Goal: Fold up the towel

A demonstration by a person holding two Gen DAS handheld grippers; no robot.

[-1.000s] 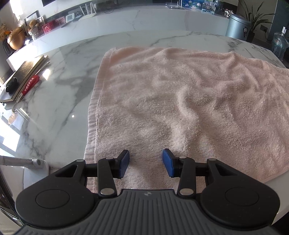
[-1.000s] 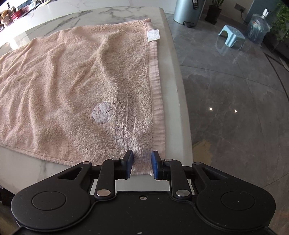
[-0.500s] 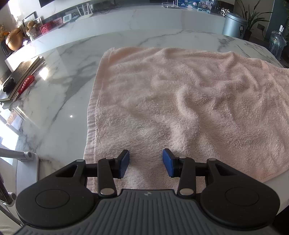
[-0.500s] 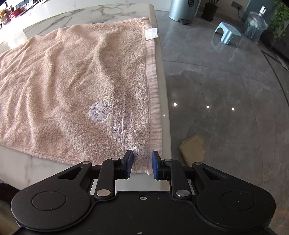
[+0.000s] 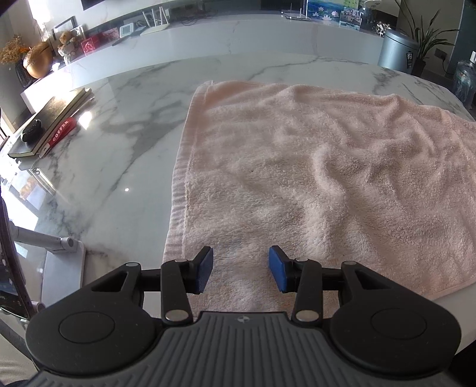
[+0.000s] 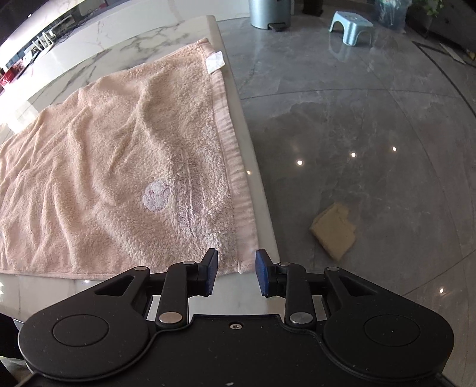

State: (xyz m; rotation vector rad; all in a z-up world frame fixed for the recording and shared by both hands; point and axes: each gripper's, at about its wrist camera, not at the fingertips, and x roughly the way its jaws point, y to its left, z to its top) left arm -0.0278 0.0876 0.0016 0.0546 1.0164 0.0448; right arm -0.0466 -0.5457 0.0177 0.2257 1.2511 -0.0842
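tabletop (image 5: pixel 125 166): white marble with grey veins, curved far edge, and a second marble counter (image 5: pixel 238 32) behind it. grey tiled floor (image 6: pixel 372 125) drops off right beside the tabletop's right edge.

towel (image 5: pixel 297 178): pink terry, spread flat and unfolded with soft wrinkles, covering most of the tabletop's right part. its right hem runs along the tabletop edge (image 6: pixel 253 166), just inside it. white label (image 6: pixel 214 61) at the far right corner, round pale patch (image 6: pixel 156 196) near the near right corner.

left gripper (image 5: pixel 241 269): fingers partly open, blue pads either side of the towel's near edge close to its left corner, nothing held. whether the pads touch the cloth, cannot tell.

right gripper (image 6: pixel 236 272): fingers have just been opening, now a moderate gap. the towel's near right corner (image 6: pixel 244 265) sits in that gap, pads not pressing on it.

around: 
- stack of books (image 5: pixel 50 125) with a red "coffee" one, well left of the towel, a dark object on top
- grey bin (image 5: pixel 397 50) and plant (image 5: pixel 428 35) beyond the far right
- blue step stool (image 6: pixel 351 26) on the floor
- tan folded cloth (image 6: pixel 334 233) on the floor, near the right gripper
- white bracket arm (image 5: pixel 44 241) at the near left tabletop edge

the towel's top is bare, with nothing lying on it.
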